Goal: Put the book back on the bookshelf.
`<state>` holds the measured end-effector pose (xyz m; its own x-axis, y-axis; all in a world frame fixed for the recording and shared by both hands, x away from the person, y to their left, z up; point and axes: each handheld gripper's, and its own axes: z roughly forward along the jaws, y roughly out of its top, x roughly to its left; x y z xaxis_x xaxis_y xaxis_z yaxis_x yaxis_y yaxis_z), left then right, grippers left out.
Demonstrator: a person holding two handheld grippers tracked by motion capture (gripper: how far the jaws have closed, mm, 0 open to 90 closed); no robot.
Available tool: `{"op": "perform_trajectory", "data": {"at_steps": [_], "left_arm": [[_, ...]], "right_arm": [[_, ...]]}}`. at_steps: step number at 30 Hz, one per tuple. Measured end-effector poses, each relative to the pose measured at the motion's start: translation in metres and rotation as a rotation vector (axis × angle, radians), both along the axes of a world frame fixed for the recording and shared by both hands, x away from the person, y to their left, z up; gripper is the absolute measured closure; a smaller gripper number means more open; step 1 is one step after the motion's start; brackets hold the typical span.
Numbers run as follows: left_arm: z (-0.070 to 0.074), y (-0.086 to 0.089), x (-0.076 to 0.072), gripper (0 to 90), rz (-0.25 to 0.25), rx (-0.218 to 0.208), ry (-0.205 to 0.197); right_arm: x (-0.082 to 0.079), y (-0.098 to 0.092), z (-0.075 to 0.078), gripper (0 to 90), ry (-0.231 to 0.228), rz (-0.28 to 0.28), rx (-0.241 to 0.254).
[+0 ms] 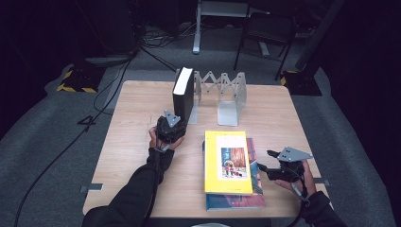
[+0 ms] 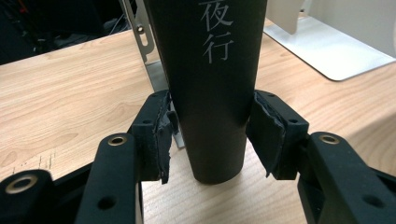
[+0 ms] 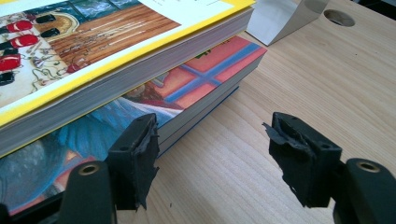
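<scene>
Where fingers (image 2: 159, 135) flank black book (image 2: 212, 93), contact unclear.

Metal rack (image 1: 222, 94) blocks behind black book (image 1: 183, 94).

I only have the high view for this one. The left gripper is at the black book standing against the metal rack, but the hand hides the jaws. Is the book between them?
Observer: Yes. In the left gripper view the black book stands upright, spine toward the left gripper, and both pads look to touch its covers.
Operator: Anything on that spine?
Observer: Pale characters run down it.
Operator: And the right gripper's jaws?
Observer: The right gripper is open with only bare table between its jaws. One of its pads sits by the corner of the lower book, which lies under the yellow book.
</scene>
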<state>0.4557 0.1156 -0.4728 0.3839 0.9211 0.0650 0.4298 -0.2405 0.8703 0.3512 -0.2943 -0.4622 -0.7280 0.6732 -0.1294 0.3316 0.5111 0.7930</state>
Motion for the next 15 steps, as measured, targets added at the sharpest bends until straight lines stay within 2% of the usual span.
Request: {"op": "perform_trajectory", "data": {"at_steps": [3,8,15], "left_arm": [[-0.001,-0.001,0.003,50.9,0.017,-0.013,0.002],[-0.001,-0.003,0.008,53.8,0.08,-0.036,0.002],[-0.001,-0.013,0.013,54.0,0.145,-0.046,0.004]], "right_arm": [[0.0,0.0,0.0,32.9,-0.001,0.0,0.0],[0.001,-0.001,-0.001,32.9,0.005,-0.006,0.006],[0.001,-0.001,-0.001,32.9,0.005,-0.007,0.006]]}}
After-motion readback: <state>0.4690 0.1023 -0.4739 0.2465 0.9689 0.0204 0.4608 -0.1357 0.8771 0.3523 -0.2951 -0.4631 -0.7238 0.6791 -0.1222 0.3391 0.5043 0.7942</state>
